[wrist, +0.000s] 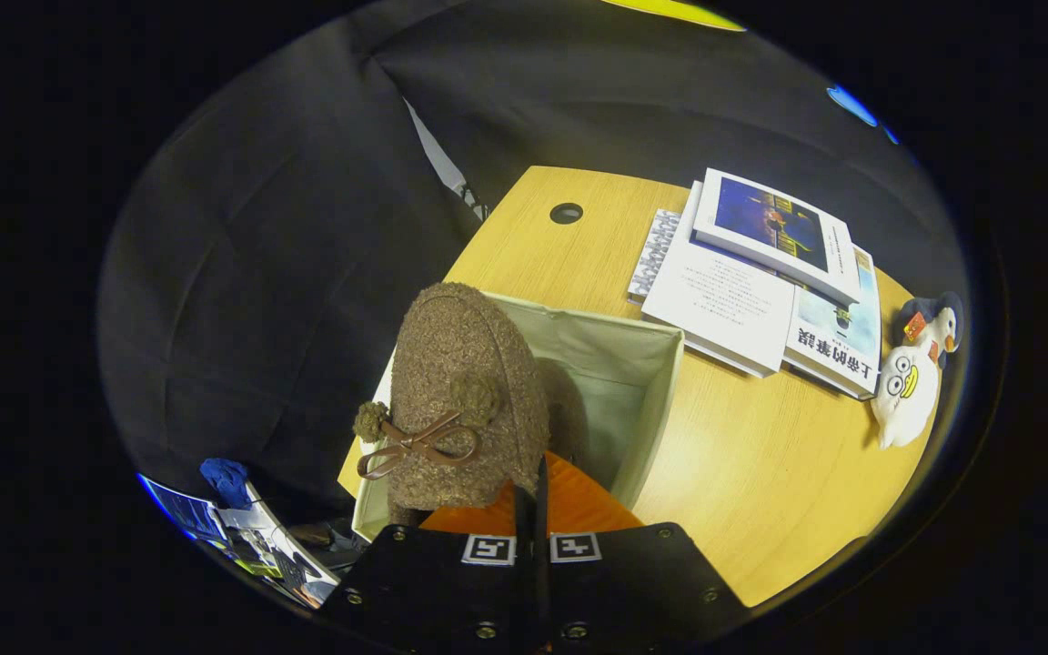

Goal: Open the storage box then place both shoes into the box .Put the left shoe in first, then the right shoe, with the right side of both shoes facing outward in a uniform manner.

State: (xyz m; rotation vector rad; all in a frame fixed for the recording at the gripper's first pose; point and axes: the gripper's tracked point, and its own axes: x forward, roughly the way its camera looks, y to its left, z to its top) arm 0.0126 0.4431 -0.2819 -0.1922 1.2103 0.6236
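Observation:
A brown fuzzy shoe (465, 400) with a brown bow and pompoms hangs toe-up just ahead of my gripper (531, 496). The fingers are closed together on the shoe's rear edge, holding it over the near left part of the open storage box (660, 400). The box is beige fabric with a pale lining, and it stands on the wooden table (760, 473). The shoe hides the box's left wall and much of its floor. I cannot tell whether another shoe lies inside.
A stack of books (760, 282) lies on the table beyond and to the right of the box. A white plush penguin (911, 382) sits at the table's right edge. A cable hole (566, 213) is at the far side. Clutter lies below the table's left edge.

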